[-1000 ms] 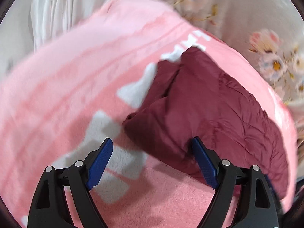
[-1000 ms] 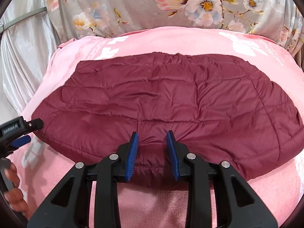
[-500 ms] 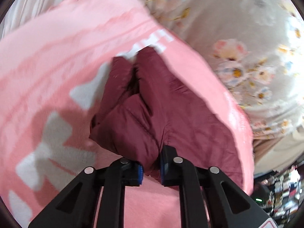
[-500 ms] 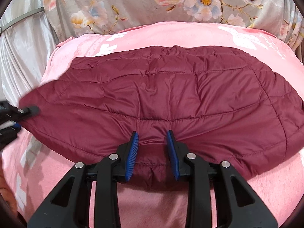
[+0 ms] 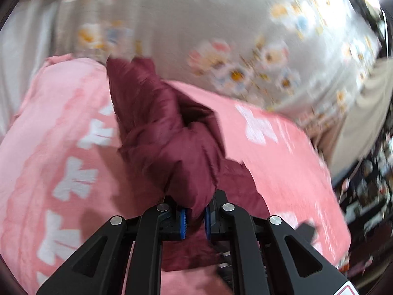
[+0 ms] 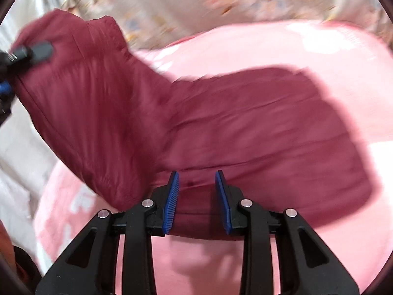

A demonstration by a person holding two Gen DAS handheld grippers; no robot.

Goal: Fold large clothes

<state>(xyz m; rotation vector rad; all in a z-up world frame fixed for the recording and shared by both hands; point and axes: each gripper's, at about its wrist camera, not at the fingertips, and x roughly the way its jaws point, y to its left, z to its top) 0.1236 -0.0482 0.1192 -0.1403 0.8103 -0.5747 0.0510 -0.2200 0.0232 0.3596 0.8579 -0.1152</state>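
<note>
- The maroon puffer jacket [image 6: 245,127] lies on a pink blanket [image 6: 319,56] with white print; its left end is lifted off the blanket.
- Left gripper [image 5: 195,217] — blue pads pressed tight on a bunched fold of the jacket, which rises in front of it.
- Right gripper [image 6: 197,201] pinches the jacket's near edge between its partly closed blue pads [image 6: 172,201].
- Floral bedding [image 5: 221,24] lies behind, blurred.
</note>
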